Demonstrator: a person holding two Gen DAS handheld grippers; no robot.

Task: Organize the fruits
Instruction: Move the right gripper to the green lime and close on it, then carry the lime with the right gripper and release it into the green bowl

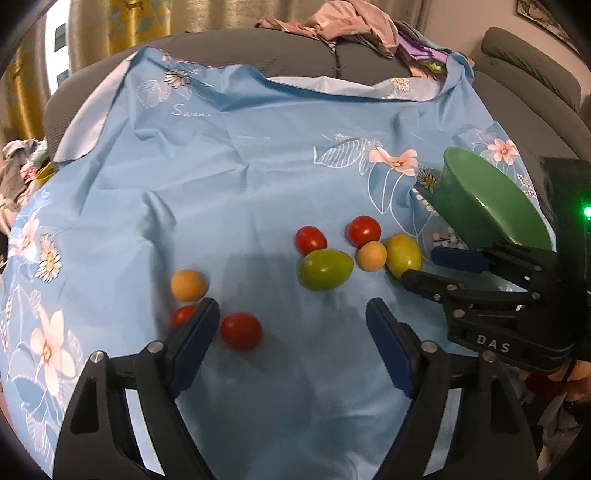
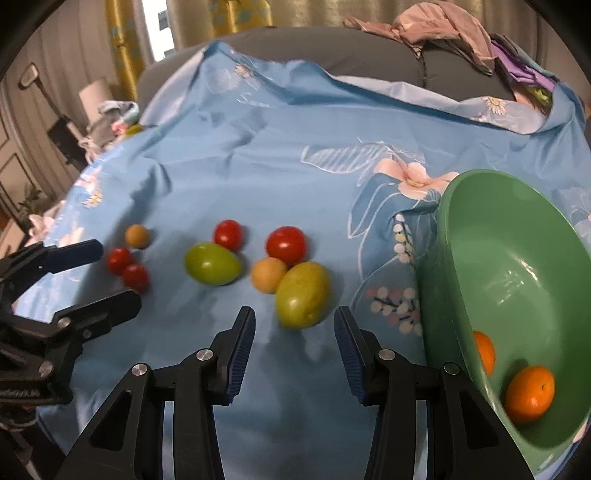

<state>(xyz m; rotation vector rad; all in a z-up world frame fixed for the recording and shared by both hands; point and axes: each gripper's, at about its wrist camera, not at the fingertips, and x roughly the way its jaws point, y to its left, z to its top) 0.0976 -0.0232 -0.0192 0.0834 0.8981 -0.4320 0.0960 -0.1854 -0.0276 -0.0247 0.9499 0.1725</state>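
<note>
Surface: a blue floral cloth (image 1: 258, 155) spread over a grey sofa (image 1: 295, 51), rumpled clothes (image 1: 332, 26) heaped on its back.
Room: curtains (image 2: 229, 14) behind.
Fruits: red tomatoes (image 2: 286, 242), green fruit (image 2: 211, 263) and small orange ones loose on the cloth; two oranges (image 2: 530, 393) in the tilted green bowl (image 2: 517, 229) (right side).
Left gripper (image 1: 291, 314): jaws apart, empty.
Right gripper (image 2: 294, 325): jaws apart, empty, just short of a green fruit.
Hidden: one orange half behind the bowl's rim.

only readable stuff I can spot is "DAS" in pale letters on the black body of the right gripper (image 1: 419, 267), plus a white script word starting "Swee" printed on the blue floral cloth (image 1: 258, 155), and the rest of that word is too faint to make out
</note>
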